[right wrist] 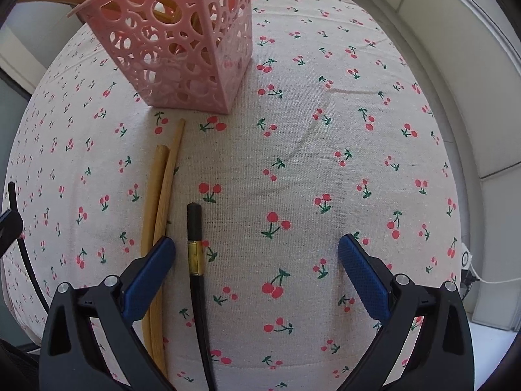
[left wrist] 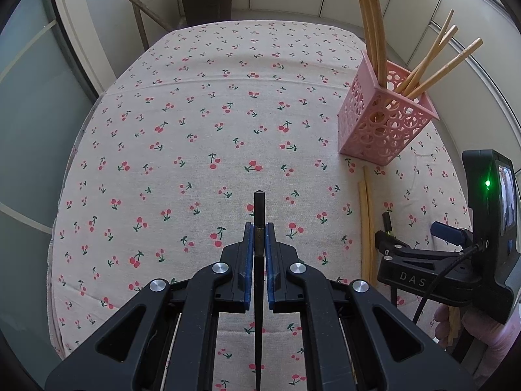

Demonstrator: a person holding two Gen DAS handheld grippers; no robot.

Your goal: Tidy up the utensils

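**Mira:** Tongs first: the left tongs (left wrist: pixel 259 233) are clamped on a slim black chopstick with a brass-coloured band (left wrist: pixel 259 215), blue ribbed pads pressed to either side, its blunt end poking out ahead of them. The right tongs (right wrist: pixel 257 254) stand wide apart, holding nothing.

**Jon:** And under the right ones?

**Mira:** A second black chopstick with a gold band (right wrist: pixel 195 260) lies flat on the cherry-print cloth tabletop (right wrist: pixel 325 130), between the spread pads but closer to the left pad. Just beside it, under that left pad, two pale bamboo chopsticks (right wrist: pixel 162 189) lie side by side, tips pointing toward the holder.

**Jon:** So how far along?

**Mira:** Partway, I'd judge. Farther back, the pink square plastic holder with round cut-outs (left wrist: pixel 384 123) stands upright and already has several bamboo chopsticks (left wrist: pixel 433 65) leaning out of it. Three sticks remain on the cloth, plus the one in hand.

**Jon:** Textures?

**Mira:** Black ones look smooth and lacquered, bamboo matte with a visible grain, cloth coarse-woven and slightly creased, holder rigid and perforated.
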